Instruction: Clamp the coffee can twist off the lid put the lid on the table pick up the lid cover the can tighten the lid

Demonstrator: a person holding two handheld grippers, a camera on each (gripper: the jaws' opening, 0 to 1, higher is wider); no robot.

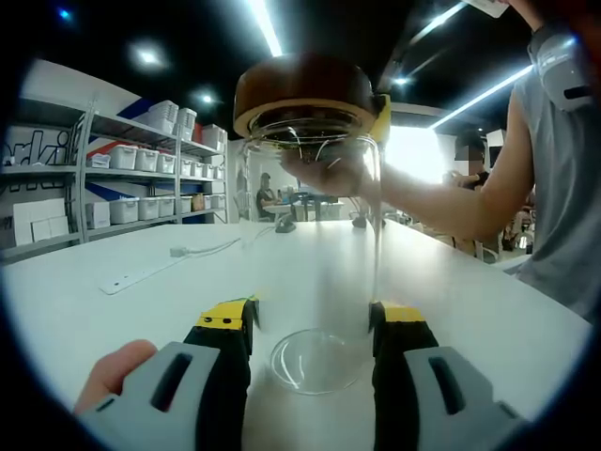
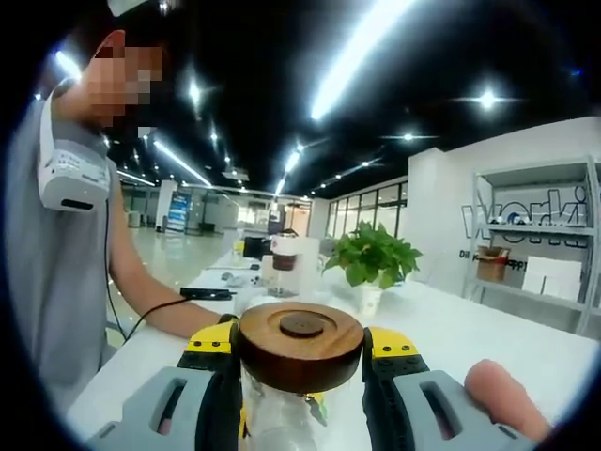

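A clear glass coffee can (image 1: 315, 272) stands upright on the white table (image 1: 113, 319). My left gripper (image 1: 312, 318) is shut on its lower part, with one yellow-tipped jaw pressed against each side. The round brown wooden lid (image 1: 305, 94) sits on top of the can. In the right gripper view the lid (image 2: 300, 329) lies between the jaws of my right gripper (image 2: 300, 352), which is shut on its rim, and the glass can (image 2: 282, 413) shows underneath. A yellow tip of the right gripper (image 1: 381, 117) touches the lid's right edge.
A person (image 1: 554, 188) stands at the table's right side, one arm reaching behind the can. A white strip with a cable (image 1: 141, 275) lies on the table to the left. Shelves with white bins (image 1: 141, 160) line the wall. A potted plant (image 2: 376, 258) and small dark items (image 2: 207, 293) stand further along the table.
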